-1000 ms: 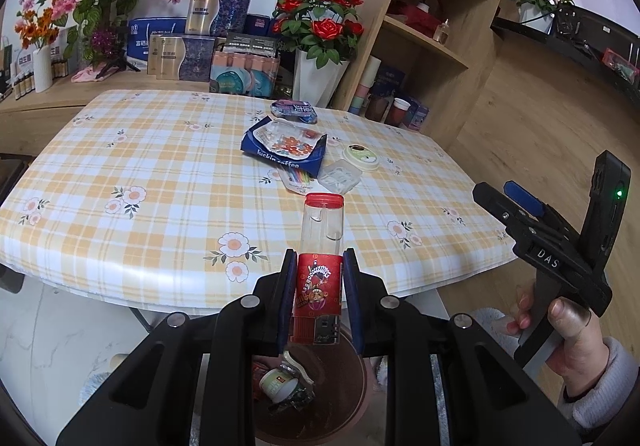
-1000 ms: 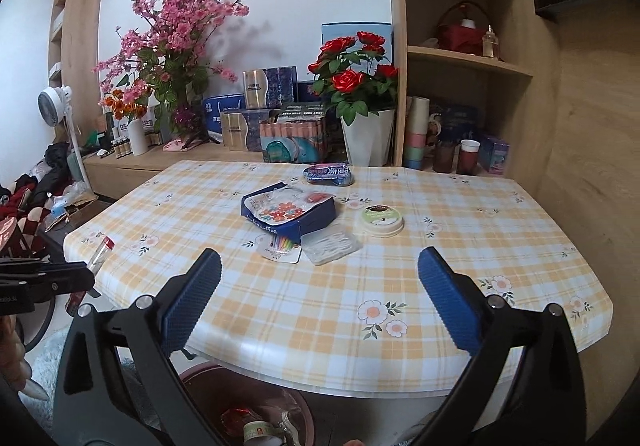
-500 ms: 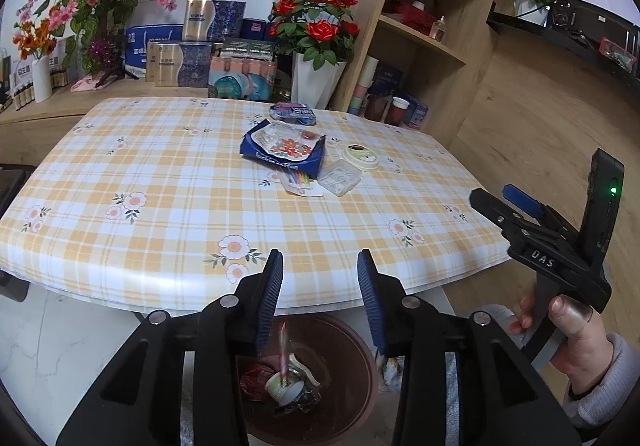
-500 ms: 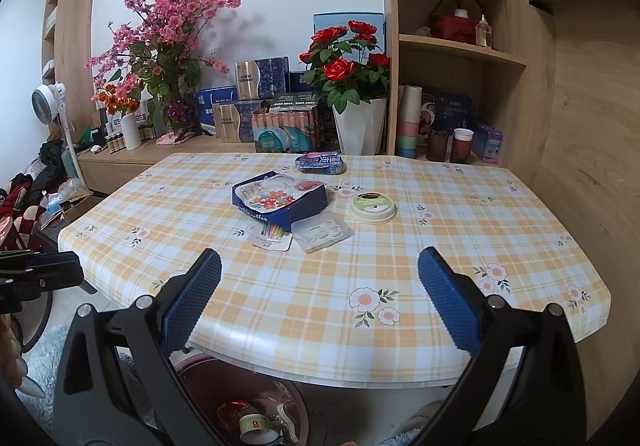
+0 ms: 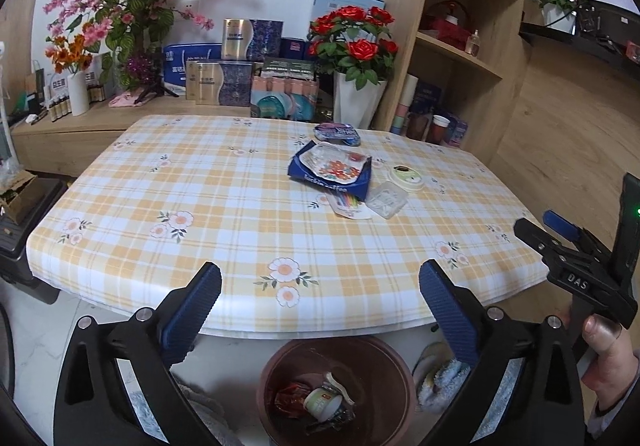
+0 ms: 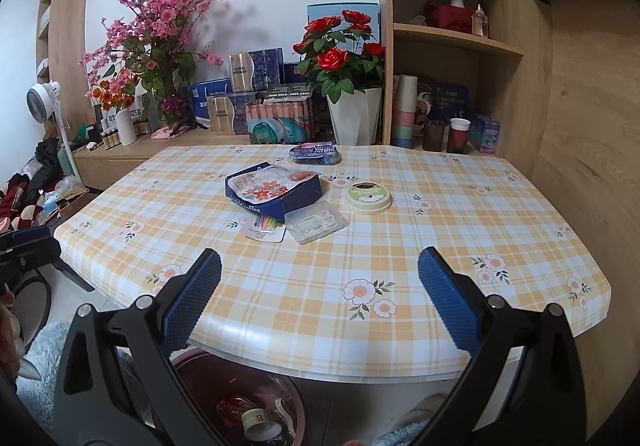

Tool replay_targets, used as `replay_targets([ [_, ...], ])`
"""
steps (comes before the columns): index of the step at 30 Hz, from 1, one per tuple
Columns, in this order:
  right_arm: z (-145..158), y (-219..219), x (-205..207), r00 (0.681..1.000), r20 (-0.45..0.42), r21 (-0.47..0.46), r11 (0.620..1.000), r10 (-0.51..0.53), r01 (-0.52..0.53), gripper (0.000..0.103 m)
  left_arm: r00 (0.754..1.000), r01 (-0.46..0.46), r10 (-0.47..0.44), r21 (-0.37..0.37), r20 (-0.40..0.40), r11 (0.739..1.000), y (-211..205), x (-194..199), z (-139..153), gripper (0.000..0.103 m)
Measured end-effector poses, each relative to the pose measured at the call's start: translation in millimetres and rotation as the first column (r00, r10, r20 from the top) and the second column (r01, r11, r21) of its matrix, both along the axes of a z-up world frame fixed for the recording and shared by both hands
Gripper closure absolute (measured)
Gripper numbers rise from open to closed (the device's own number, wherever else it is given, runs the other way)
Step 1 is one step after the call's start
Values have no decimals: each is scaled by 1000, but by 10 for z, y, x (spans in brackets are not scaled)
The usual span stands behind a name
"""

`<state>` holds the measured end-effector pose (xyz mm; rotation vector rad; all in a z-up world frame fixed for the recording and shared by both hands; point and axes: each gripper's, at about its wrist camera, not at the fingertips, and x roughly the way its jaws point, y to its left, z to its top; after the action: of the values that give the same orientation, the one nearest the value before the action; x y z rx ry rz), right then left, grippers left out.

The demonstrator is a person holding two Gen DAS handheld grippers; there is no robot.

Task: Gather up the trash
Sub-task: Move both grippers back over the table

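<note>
change: left gripper [image 5: 320, 280] held a red-labelled tube 1 s ago; now jaws spread wide, nothing held, tube not identifiable in bin
left pose: over brown bin [image 5: 384, 358], at table [image 5: 200, 186] front edge
right gripper [image 6: 319, 278]: wide open, empty, facing table
trash: blue pack [image 6: 276, 190], clear box [image 6: 316, 224], round lid [image 6: 367, 197] mid-table beyond the bin; wrappers in bin

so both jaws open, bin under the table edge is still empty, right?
Not empty. The left wrist view shows the bin already holding trash, including a small cup and a red wrapper. Left gripper and right gripper jaws are open.
</note>
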<state>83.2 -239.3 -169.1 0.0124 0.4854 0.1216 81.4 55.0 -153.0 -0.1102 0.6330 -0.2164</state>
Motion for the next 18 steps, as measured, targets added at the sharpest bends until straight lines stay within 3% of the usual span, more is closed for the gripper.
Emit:
replay_targets([
  [10, 48, -44, 185, 1000, -24, -21, 1000, 10, -11, 6, 999, -32, 32, 17, 15, 999, 45, 328, 54, 6],
  [18, 62, -104, 364, 998, -52, -16, 1000, 22, -22, 6, 999, 14, -15, 31, 33, 999, -101, 572, 125, 6],
])
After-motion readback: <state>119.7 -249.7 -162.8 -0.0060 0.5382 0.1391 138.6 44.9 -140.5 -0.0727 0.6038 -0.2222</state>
